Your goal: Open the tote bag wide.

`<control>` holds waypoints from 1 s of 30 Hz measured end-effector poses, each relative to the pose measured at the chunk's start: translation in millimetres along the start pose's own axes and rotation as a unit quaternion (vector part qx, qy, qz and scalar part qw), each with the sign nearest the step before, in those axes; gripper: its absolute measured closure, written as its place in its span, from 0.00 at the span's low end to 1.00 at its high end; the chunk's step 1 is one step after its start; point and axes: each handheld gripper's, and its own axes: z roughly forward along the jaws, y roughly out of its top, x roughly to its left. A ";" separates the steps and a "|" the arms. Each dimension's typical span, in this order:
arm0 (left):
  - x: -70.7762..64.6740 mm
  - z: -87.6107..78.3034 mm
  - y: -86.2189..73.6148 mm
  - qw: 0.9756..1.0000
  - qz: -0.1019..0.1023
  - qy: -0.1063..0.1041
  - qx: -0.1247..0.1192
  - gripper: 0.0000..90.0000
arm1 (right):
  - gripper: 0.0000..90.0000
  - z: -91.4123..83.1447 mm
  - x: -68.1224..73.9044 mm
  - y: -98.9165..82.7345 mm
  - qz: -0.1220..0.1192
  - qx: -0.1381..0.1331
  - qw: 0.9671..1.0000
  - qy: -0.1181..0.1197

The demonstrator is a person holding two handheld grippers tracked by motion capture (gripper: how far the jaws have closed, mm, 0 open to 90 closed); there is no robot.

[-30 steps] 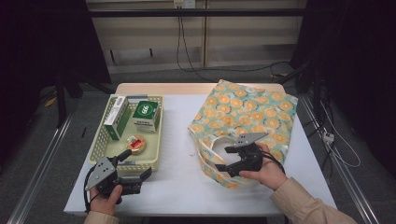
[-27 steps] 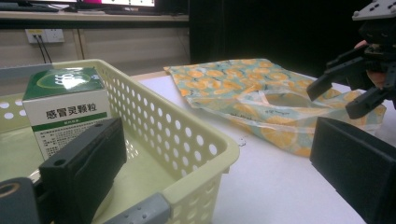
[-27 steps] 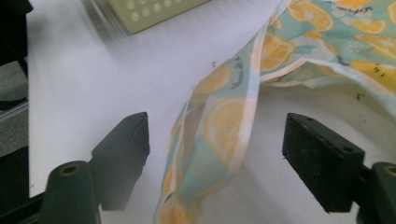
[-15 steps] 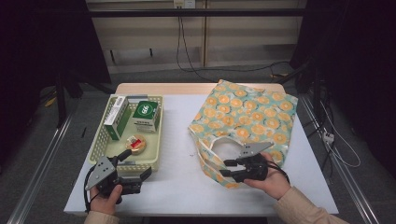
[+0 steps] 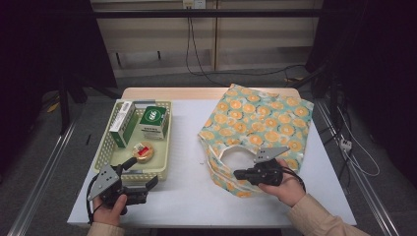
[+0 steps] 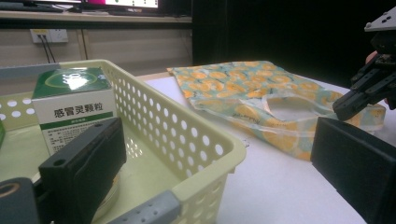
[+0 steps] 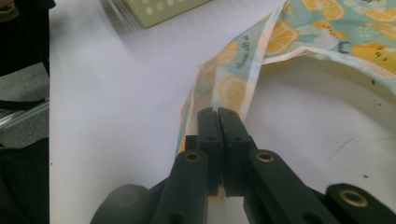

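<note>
Gripping the handle strap of the flat orange-slice-patterned fabric tote bag point(image 5: 255, 128), which lies right of centre in the high view, our right gripper point(image 7: 217, 112) has just been closing, and its jaws now meet on the strap's thin edge. We judge this pinch shallow: in the right gripper view, little cloth sits between the tips, so a quick lift could pull the strap free, or raise one layer and leave the mouth shut. Our left gripper point(image 5: 150, 183), at lower left, rests with jaws wide apart, straddling the near corner of the pale yellow perforated plastic basket point(image 5: 162, 162) that holds the green-and-white medicine boxes point(image 5: 152, 121). On the white surface point(image 5: 187, 187) a careless move there could drag the basket.
</note>
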 end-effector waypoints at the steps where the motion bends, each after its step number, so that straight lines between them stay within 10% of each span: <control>1: 1.2 -0.6 0.0 1.000 0.001 0.001 -0.001 0.04 | 1.00 -0.8 -1.1 0.6 0.004 -0.002 1.000 0.000; 14: 1.8 -0.8 -0.4 1.000 0.002 0.003 0.003 0.04 | 1.00 -27.0 -34.0 17.2 0.023 -0.023 0.998 -0.047; 30: 1.0 0.3 -0.3 1.000 0.002 0.001 0.005 0.04 | 1.00 -48.3 -107.4 30.6 0.071 -0.066 0.989 -0.111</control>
